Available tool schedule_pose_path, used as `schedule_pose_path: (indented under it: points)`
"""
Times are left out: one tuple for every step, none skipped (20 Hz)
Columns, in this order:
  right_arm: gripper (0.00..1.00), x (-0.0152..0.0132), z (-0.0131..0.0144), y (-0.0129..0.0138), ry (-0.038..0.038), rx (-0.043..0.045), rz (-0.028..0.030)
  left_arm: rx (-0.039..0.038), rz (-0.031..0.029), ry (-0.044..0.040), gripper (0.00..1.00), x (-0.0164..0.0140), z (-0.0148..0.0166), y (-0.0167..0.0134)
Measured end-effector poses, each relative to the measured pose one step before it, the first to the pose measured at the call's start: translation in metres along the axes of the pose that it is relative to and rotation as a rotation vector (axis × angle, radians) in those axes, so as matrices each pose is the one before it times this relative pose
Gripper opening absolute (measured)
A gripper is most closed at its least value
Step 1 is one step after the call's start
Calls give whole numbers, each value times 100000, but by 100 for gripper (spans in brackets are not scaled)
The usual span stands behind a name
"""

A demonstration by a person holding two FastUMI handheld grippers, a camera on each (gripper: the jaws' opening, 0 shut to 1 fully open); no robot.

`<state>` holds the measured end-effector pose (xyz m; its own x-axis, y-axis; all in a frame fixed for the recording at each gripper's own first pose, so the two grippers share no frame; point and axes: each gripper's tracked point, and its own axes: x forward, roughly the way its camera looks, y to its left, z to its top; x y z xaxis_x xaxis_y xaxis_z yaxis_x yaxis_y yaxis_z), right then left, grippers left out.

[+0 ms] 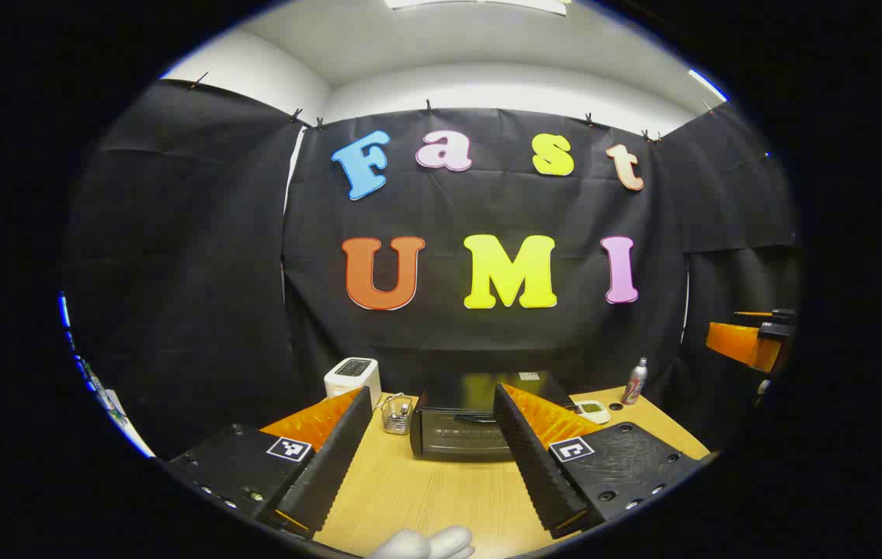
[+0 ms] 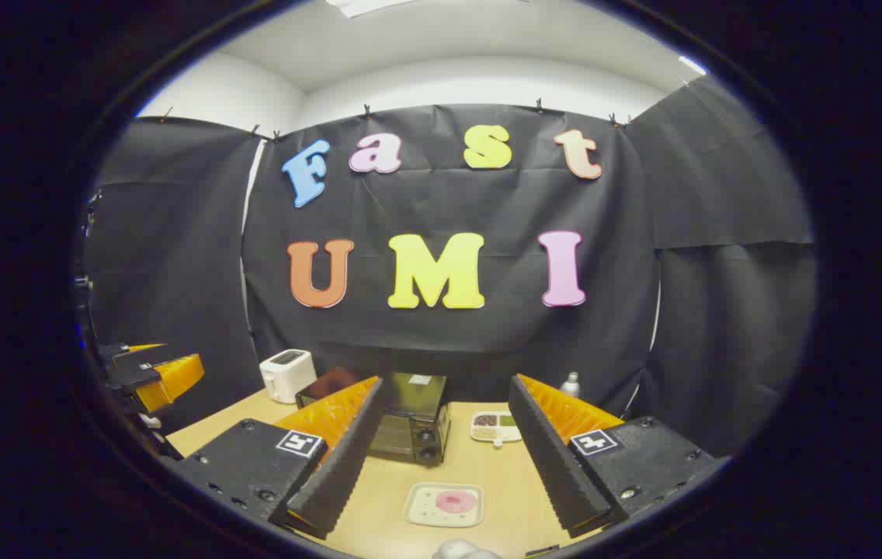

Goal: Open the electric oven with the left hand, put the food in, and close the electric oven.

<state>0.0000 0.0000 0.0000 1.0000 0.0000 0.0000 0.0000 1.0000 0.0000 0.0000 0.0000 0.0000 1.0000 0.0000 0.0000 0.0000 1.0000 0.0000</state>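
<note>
- Left tool [image 1: 429, 450] hangs above the wooden counter [image 1: 441, 497], fingers spread wide, nothing between them.
- Electric oven [image 1: 463, 423] sits at the far middle of the counter, door shut; its dark handle bar [image 1: 474, 418] runs across the top of the door, framed in the gap between the left tool's fingers.
- Oven lies well ahead of the left tool, roughly centred on it, with bare counter between.
- Right tool [image 2: 445, 458] also stands open and empty. In the right gripper view the oven [image 2: 408, 419] is far and slightly left of that tool's line.
- Food: a pink ring, likely a doughnut [image 2: 456, 501], on a pale square plate [image 2: 421, 505], near on the counter, between the right tool's fingers and below them; not touched.
- Other items: white toaster [image 1: 352, 378] far left, small wire basket [image 1: 397, 415] just left of the oven, divided dish [image 2: 494, 425] and a bottle [image 1: 634, 381] far right.
- Judgement: step in hand is the reach for the door; nothing opened yet.
- To do it well: carry the left tool straight forward, level with the handle bar, fingers above and below it, close fully, then pull down and toward the near edge along the door's hinge arc.
- Risk: sliding the light oven; clipping the basket.
</note>
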Motion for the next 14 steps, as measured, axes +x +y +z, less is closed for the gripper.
schedule_pose_path:
  points:
    - [96,-59,-210,28,1,392,-246,470,-407,-530,95,139,17,-203]
    - [96,14,-139,2,476,-57,-74,98,-995,333,95,229,-26,-370]
    - [96,-7,-130,-216,75,-174,-584,-32,-793,1047,95,359,-321,-247]
    - [96,40,172,-226,-229,32,-477,-265,-715,291,95,302,-180,-194]
    - [96,38,20,-107,-132,-43,-340,92,-559,42,95,310,115,-354]
    - [96,3,136,-189,-346,4,-614,148,-277,-251,95,238,65,-127]
    - [96,13,-33,-110,57,-123,-225,228,-1457,-49,95,428,-52,-421]
    - [96,138,157,-144,-136,-200,-285,488,-882,282,95,326,-97,-243]
    - [96,143,57,-226,19,-253,-457,454,-327,497,95,394,-271,-11]
    - [96,3,95,-116,-41,-98,-335,40,-657,232,95,362,-175,-229]
    - [96,65,-35,-118,-39,11,-260,-62,-729,-263,95,354,-50,-283]
    - [100,122,71,-91,87,-65,-237,284,-395,-43,95,426,-144,-198]
    - [100,64,-123,-203,370,-204,-462,243,-558,41,95,676,-450,-125]
    - [100,159,111,-147,291,-210,-379,216,-535,892,95,753,-519,-348]
